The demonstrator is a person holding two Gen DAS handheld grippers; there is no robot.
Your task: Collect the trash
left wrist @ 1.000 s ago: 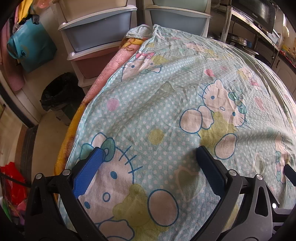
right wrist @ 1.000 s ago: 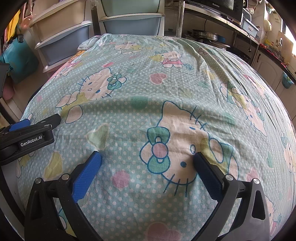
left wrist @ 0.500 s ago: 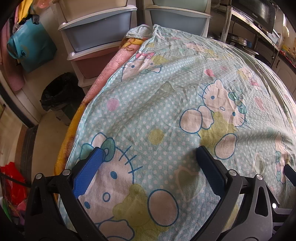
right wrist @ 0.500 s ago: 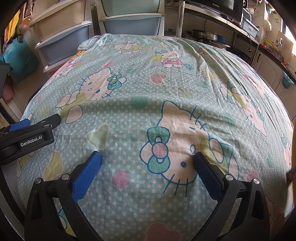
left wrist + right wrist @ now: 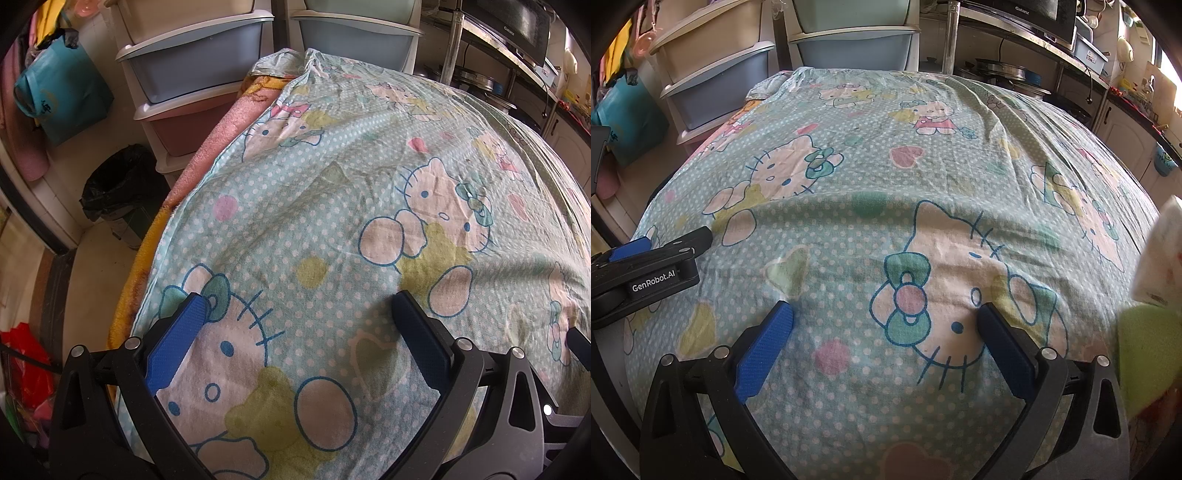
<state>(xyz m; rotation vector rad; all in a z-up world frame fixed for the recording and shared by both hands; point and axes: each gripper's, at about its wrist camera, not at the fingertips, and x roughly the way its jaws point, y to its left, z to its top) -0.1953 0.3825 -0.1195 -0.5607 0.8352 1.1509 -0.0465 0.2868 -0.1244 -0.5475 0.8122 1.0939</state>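
My left gripper (image 5: 297, 304) is open and empty, low over a table covered with a cartoon-cat cloth (image 5: 369, 177). My right gripper (image 5: 884, 314) is open and empty over the same cloth (image 5: 905, 166). The left gripper also shows in the right wrist view (image 5: 661, 251) at the left edge. A blurred white and green thing (image 5: 1152, 295) shows at the right edge of the right wrist view; I cannot tell what it is. A bin with a black liner (image 5: 118, 188) stands on the floor left of the table.
Stacked plastic drawers (image 5: 195, 74) stand behind the table's far left corner. A teal bag (image 5: 59, 92) hangs at the left. A red bag (image 5: 26, 362) lies on the floor. A metal rack with a microwave (image 5: 1030, 14) and pans stands at the back right.
Both grippers have stayed still. A blurred white and green thing has come into the right edge of the right wrist view.
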